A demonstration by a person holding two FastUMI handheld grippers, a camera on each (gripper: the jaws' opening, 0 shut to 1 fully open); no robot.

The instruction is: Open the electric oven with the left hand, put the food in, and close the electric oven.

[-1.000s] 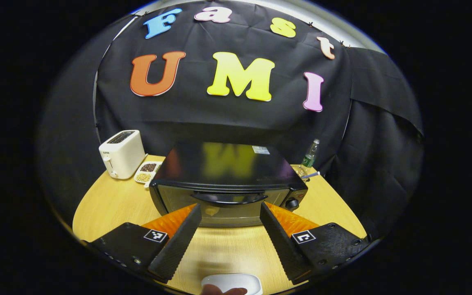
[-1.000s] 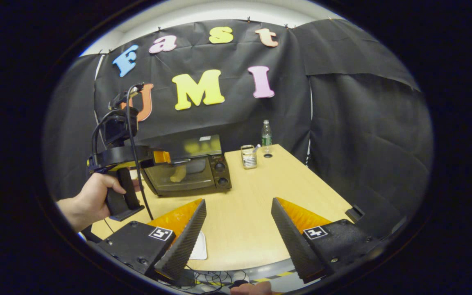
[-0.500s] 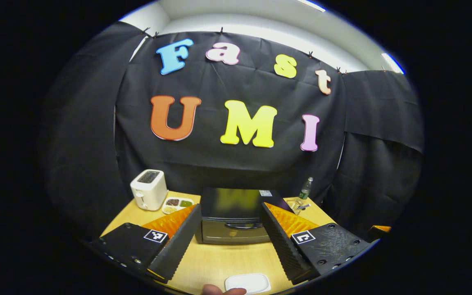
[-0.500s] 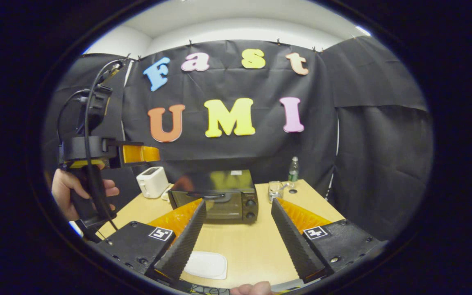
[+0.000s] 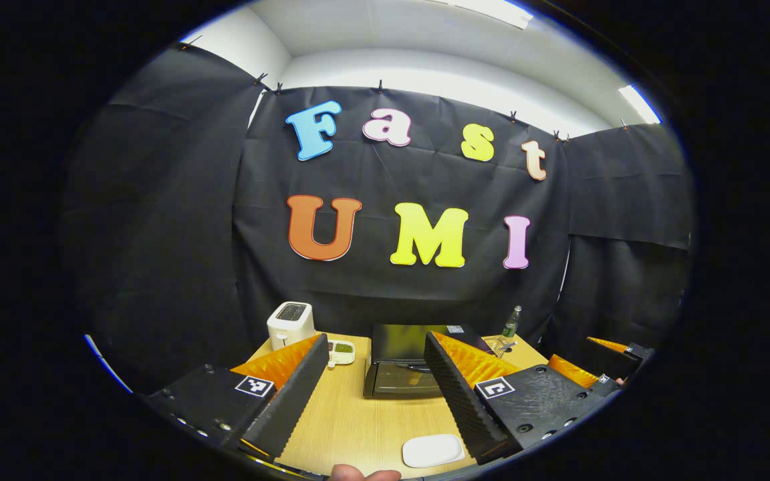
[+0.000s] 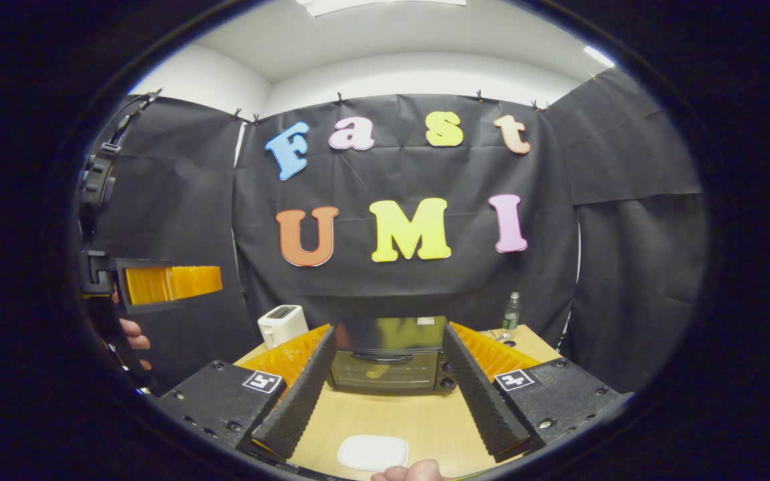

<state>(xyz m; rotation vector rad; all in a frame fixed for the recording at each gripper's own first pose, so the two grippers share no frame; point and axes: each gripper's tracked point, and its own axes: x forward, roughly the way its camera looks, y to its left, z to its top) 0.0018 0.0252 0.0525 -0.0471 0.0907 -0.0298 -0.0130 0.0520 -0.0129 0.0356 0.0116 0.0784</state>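
One toaster (image 5: 290, 323) stands far left on the wooden table (image 5: 351, 427); just right of it lies one small divided dish (image 5: 341, 351). One electric oven (image 5: 398, 369) sits at centre far, door closed, food not discernible through the glass. One bottle (image 5: 510, 323) stands far right, beside a small clear container (image 5: 496, 345). One white plate (image 5: 432, 451) lies near, bare. Left gripper (image 5: 377, 384): fingers spread wide, holding nothing, touching nothing, raised well back from the oven. Right gripper (image 6: 389, 379): likewise released, wide apart, empty, framing the oven from a distance.
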